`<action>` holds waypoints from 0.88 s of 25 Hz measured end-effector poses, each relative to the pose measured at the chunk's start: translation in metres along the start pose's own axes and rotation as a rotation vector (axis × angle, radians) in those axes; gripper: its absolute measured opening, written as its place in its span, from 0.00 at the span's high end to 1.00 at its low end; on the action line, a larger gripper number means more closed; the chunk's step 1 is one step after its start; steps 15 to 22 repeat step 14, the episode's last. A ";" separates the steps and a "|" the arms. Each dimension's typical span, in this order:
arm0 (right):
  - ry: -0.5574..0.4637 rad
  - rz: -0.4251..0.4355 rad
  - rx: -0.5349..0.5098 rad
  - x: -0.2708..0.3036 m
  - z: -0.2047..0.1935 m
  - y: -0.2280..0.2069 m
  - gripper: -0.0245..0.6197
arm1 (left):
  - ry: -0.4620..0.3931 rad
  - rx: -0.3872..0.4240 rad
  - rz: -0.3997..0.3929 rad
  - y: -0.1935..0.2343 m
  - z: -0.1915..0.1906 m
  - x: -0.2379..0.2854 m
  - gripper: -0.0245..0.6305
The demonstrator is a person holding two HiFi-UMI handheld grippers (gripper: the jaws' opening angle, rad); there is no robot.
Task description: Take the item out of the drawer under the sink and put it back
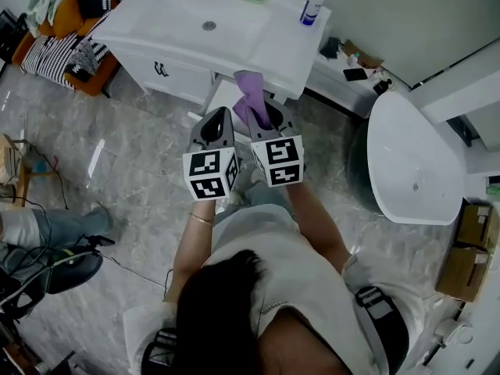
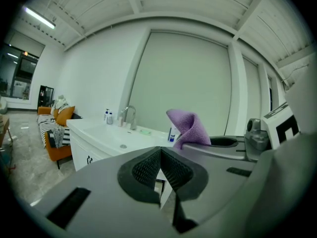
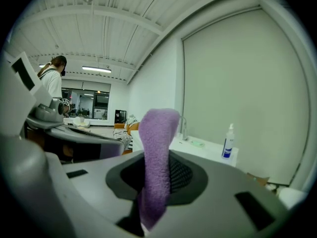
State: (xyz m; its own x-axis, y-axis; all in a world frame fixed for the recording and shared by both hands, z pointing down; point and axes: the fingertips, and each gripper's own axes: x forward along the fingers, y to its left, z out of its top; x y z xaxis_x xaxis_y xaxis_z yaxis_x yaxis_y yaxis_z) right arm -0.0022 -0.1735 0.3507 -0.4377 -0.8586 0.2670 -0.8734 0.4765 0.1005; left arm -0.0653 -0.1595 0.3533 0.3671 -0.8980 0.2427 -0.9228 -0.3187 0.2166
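Right claw (image 3: 157, 168) is clamped on a purple fleecy cloth (image 3: 157, 148). The jaws stand only a little apart, with the folded cloth pinched between the ribbed pads. Left claw (image 2: 160, 165) has its jaws together with nothing in them.

Where the cloth is: out of the drawer and held in the air in front of the person, off every surface. In the head view it pokes out past the right claw tips, towards the white vanity cabinet (image 1: 168, 73) with its white sink basin (image 1: 205, 23).

Long axis: the cloth is a narrow folded strip that runs along the claw's own pointing line. One end sticks out beyond the tips and the other hangs down behind the pads.

Key relation: the vanity lies straight ahead of and below both claws, near but not touching. A white panel (image 1: 225, 92) just ahead of the tips, under the vanity's top surface, looks like a pulled-out drawer. The claws and cloth hide most of it, so I can't confirm that it is open.

Nearer claw: the right one, since it carries the cloth and sits on the drawer side. The left claw is just beside it, level with it and free.

Judgement: the take-out is done and the put-back is pending. The next move calls for going forward and down along the cloth's axis. The left claw is free to handle the drawer front.
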 end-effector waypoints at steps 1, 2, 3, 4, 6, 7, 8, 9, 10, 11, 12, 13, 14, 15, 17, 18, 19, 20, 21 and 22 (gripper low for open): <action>0.003 0.000 0.000 0.000 -0.001 -0.001 0.83 | 0.001 0.002 0.001 0.001 -0.001 0.001 0.96; 0.005 0.000 0.000 0.001 -0.002 -0.001 0.83 | 0.003 0.005 0.004 0.002 -0.002 0.001 0.96; 0.006 0.000 0.000 0.001 -0.002 0.000 0.83 | 0.005 0.008 0.006 0.003 -0.003 0.001 0.96; 0.008 0.000 0.001 0.001 -0.003 0.000 0.83 | 0.005 0.011 0.009 0.004 -0.004 0.001 0.96; 0.007 0.001 0.002 0.003 -0.003 0.001 0.83 | 0.006 0.010 0.013 0.007 -0.006 0.001 0.96; 0.004 0.002 0.003 0.003 -0.003 0.001 0.83 | 0.006 0.009 0.014 0.008 -0.006 0.002 0.96; 0.000 0.003 0.005 0.004 -0.004 0.001 0.83 | 0.007 0.007 0.015 0.009 -0.007 0.002 0.96; -0.002 0.003 0.008 0.003 -0.004 0.001 0.83 | 0.008 0.004 0.016 0.009 -0.008 0.002 0.96; -0.001 0.002 0.010 0.003 -0.005 0.000 0.83 | 0.009 0.002 0.018 0.008 -0.009 0.002 0.96; 0.002 -0.001 0.011 0.003 -0.006 -0.001 0.83 | 0.011 0.000 0.019 0.008 -0.010 0.002 0.96; 0.005 -0.003 0.013 0.003 -0.007 -0.003 0.83 | 0.013 0.000 0.020 0.007 -0.010 0.003 0.96; 0.008 -0.006 0.014 0.003 -0.007 -0.004 0.83 | 0.015 0.001 0.020 0.006 -0.011 0.004 0.96; 0.010 -0.009 0.016 0.003 -0.007 -0.006 0.83 | 0.017 0.002 0.021 0.005 -0.011 0.004 0.96; 0.010 -0.009 0.016 0.003 -0.007 -0.006 0.83 | 0.017 0.002 0.021 0.005 -0.011 0.004 0.96; 0.010 -0.009 0.016 0.003 -0.007 -0.006 0.83 | 0.017 0.002 0.021 0.005 -0.011 0.004 0.96; 0.010 -0.009 0.016 0.003 -0.007 -0.006 0.83 | 0.017 0.002 0.021 0.005 -0.011 0.004 0.96; 0.010 -0.009 0.016 0.003 -0.007 -0.006 0.83 | 0.017 0.002 0.021 0.005 -0.011 0.004 0.96; 0.010 -0.009 0.016 0.003 -0.007 -0.006 0.83 | 0.017 0.002 0.021 0.005 -0.011 0.004 0.96; 0.010 -0.009 0.016 0.003 -0.007 -0.006 0.83 | 0.017 0.002 0.021 0.005 -0.011 0.004 0.96; 0.010 -0.009 0.016 0.003 -0.007 -0.006 0.83 | 0.017 0.002 0.021 0.005 -0.011 0.004 0.96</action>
